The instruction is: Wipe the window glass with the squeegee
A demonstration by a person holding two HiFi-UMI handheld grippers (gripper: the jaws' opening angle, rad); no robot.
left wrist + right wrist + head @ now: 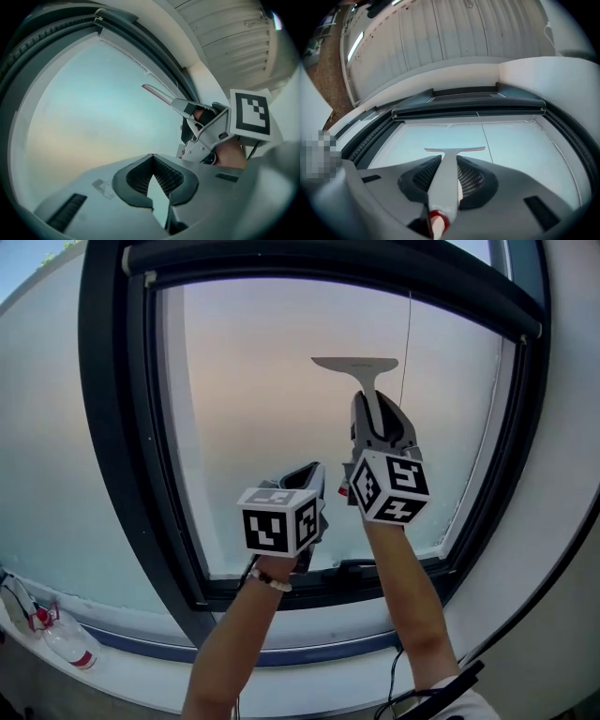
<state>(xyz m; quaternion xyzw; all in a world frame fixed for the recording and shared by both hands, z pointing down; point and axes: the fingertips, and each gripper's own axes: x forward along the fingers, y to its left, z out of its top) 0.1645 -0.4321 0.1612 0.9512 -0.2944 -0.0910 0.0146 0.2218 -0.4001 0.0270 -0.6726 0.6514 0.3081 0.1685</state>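
In the head view, the right tool [375, 418] is up at arm's length. It carries a pale T-shaped squeegee [356, 365] with its blade level, high on the frosted window glass [253, 409] inside the dark window frame [101, 427]. I'd judge it is held that way so a stroke can start near the top and run downward. The left tool [307, 474] hangs lower, near the bottom edge of the pane and to the left of the squeegee, probably to stay out of the blade's path.

The left gripper view shows that tool's jaws drawn together with nothing between them, only pale glass behind the slit. Off to the right, the squeegee slants up toward the pane.

In the right gripper view the jaws are clamped on the squeegee's light handle, and a red end pokes out on the near side of the grip. The blade sits square across and seems to be at the glass, though I cannot confirm contact.
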